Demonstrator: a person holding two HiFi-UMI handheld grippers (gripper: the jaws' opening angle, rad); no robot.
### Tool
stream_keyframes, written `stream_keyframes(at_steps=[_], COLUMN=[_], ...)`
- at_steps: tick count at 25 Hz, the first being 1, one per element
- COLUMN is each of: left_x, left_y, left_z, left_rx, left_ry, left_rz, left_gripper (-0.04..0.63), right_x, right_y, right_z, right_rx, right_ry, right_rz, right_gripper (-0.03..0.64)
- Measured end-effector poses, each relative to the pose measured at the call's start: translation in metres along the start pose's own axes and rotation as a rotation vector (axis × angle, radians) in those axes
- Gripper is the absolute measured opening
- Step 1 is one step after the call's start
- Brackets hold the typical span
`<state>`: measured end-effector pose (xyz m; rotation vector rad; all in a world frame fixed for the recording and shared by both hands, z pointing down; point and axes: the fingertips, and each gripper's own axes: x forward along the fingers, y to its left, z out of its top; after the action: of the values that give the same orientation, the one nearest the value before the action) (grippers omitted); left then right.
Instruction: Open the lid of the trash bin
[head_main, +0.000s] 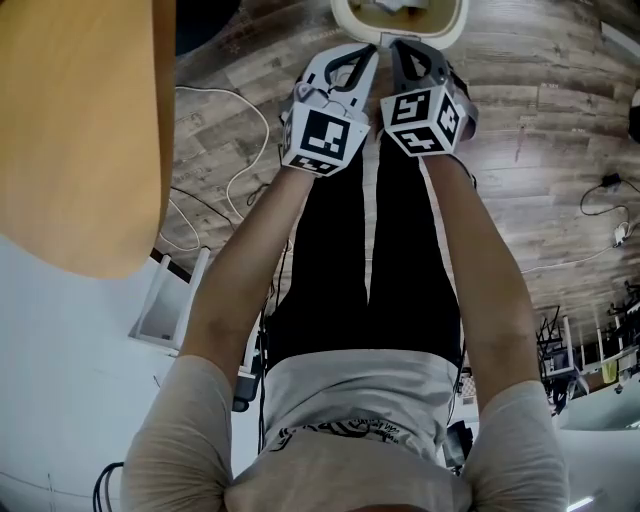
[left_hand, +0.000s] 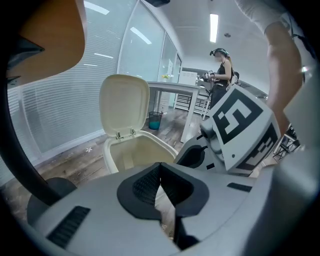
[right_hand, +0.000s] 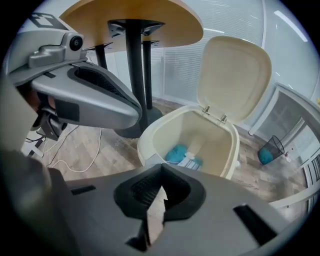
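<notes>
Lid (right_hand: 235, 75) stands upright over the trash bin (right_hand: 172, 127), hinged at its far rim. We hold the left claw (left_hand: 160, 169) and right claw (right_hand: 161, 175) side by side near the bin, each closed on nothing.

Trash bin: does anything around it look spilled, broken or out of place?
Nothing stands out. The trash bin stands upright, its lid raised, and the blue rubbish lies inside it. A white cable trails loose on the floor.
</notes>
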<state>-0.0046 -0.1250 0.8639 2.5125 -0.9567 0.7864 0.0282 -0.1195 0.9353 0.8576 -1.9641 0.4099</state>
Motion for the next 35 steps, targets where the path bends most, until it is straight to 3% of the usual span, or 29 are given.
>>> stream_keyframes(at_steps=[12, 20, 35], left_x=[-0.039, -0.089, -0.197], left_y=[0.004, 0.0, -0.024], left_z=[0.074, 0.142, 0.297], left_rx=[-0.043, -0.092, -0.062], left_ry=[-0.091, -0.182, -0.341], left_rz=[0.04, 0.073, 0.054], left_gripper=[0.018, 0.018, 0.018], right_x=[-0.079, -0.156, -0.318], right_y=[-0.016, -0.036, -0.079], right_z=[0.034, 0.086, 0.187], right_rx=[0.059, 0.07, 0.169], right_ry=[-0.112, -0.249, -0.429], right_rz=[-0.01, 0.0, -0.083], right_gripper=[0.006, 0.006, 0.006])
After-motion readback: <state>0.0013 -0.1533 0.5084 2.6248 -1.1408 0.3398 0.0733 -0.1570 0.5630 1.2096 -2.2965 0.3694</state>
